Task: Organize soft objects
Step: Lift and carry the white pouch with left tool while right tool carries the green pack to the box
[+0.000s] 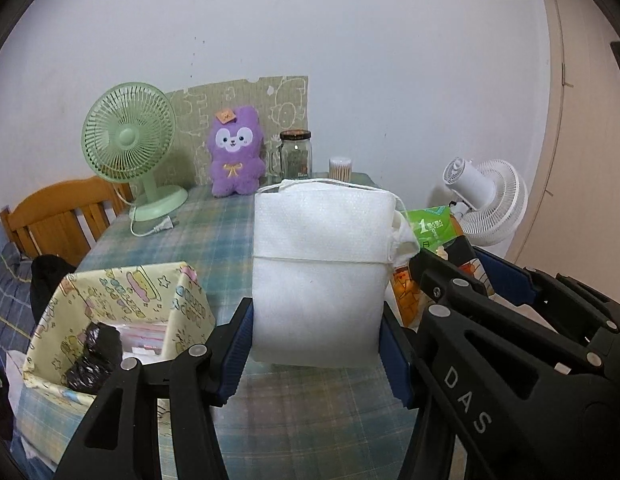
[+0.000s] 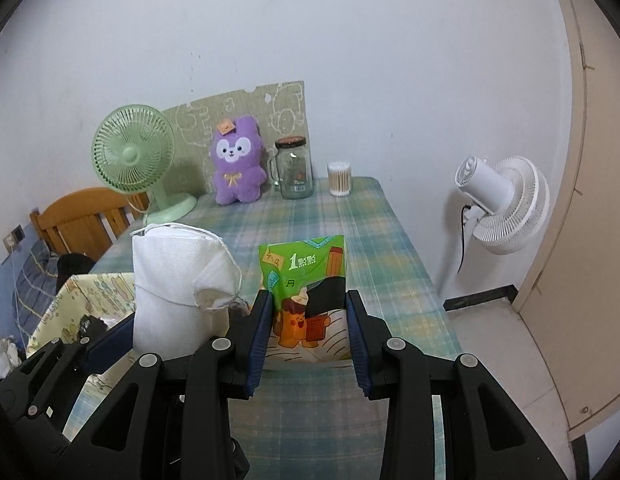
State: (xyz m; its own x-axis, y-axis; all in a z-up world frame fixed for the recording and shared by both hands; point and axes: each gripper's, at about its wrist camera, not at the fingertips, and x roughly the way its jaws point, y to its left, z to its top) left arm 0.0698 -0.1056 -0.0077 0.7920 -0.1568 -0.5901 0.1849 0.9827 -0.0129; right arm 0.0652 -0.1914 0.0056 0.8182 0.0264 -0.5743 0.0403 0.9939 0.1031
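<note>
Left gripper (image 1: 316,340) clamps a white, dimpled foam-wrap bundle (image 1: 322,264), held above the plaid tablecloth (image 1: 214,220). Right gripper (image 2: 308,332) pinches a glossy green tissue pack (image 2: 306,280) alongside. Fabric storage box (image 1: 122,300) sits left.

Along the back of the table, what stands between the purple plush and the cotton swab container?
A glass jar with a dark lid stands between the purple plush and the cotton swab container; the right wrist view shows it clearest.
</note>
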